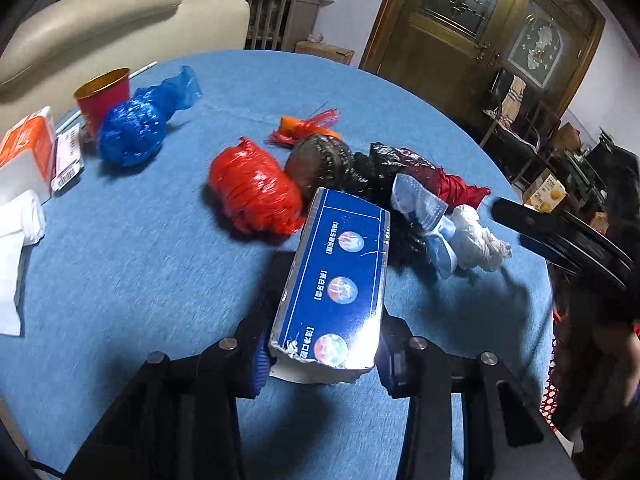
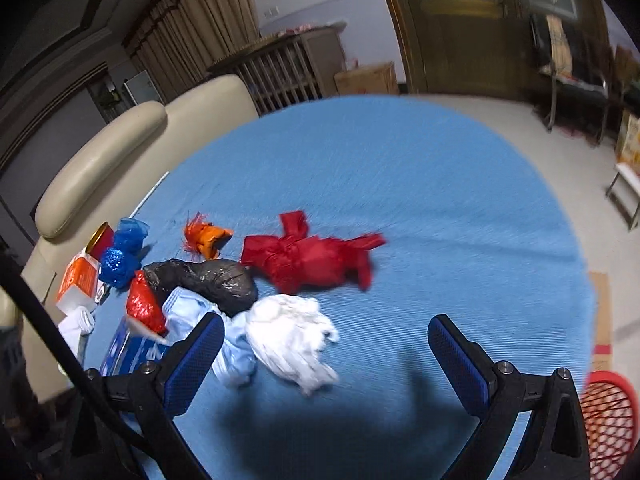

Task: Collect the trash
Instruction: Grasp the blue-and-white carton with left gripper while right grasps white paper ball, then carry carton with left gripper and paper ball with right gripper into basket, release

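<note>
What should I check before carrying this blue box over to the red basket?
1. Left gripper grip on the blue box: ok, both pads press its near end.
2. Box clear of the table: cannot tell, though its far end overlaps the pile.
3. Right gripper free: ok, open and holding nothing.
4. Red mesh basket located: ok, off the table edge on the right.
5. Basket has room: cannot tell, only part of its rim and wall shows.
6. Trash remaining: not ok; white crumpled wad, black bag and red bundle lie on the table.
</note>
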A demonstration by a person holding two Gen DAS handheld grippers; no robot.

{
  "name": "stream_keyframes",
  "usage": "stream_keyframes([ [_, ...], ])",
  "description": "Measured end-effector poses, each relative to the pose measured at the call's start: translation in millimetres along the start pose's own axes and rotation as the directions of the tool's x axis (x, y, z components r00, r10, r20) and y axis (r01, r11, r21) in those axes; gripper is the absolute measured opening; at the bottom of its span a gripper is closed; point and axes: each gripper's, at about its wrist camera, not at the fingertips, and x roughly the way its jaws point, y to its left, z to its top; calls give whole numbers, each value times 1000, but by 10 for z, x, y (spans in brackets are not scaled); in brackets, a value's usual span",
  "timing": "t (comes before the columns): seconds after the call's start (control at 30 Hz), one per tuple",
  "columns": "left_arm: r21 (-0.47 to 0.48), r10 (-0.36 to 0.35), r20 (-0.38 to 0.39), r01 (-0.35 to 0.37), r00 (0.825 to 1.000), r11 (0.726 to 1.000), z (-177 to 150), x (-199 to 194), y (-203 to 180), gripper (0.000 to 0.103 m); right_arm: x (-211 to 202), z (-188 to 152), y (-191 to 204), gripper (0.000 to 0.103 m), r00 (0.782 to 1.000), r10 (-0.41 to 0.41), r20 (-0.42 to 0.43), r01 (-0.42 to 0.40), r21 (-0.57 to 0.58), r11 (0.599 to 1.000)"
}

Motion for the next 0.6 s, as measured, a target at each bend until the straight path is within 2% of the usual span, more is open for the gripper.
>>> stream_keyframes([
  [0.1, -9, -3, 2, 3, 1000, 1000, -4, -32, 28, 44, 269, 5, 75, 100, 998, 14, -58, -14, 8, 1000],
  [0.13, -9, -3, 4, 3, 1000, 1000, -7, -43, 32, 44, 328, 0, 89, 85, 997, 9, -76, -9, 6, 1000],
  [0.17, -7, -2, 6, 2, 1000, 1000, -8, -54, 35, 44, 375, -7, 95, 52, 996, 4, -89, -4, 10, 1000],
  [0.2, -8, 0, 9, 0, 1000, 1000, -14, -75, 40, 44, 418, -29, 93, 43, 994, 11, -107, -8, 20, 1000],
  [0.37, -10, -1, 29, 1, 1000, 1000, -50, -184, 47, 44, 237, -73, 132, 38, 997, 15, -81, -15, 7, 1000],
  [0.6, -24, 2, 63, -1, 998, 1000, -160, -383, 44, 44, -198, -220, -7, 38, 999, 7, -33, -5, 48, 999],
])
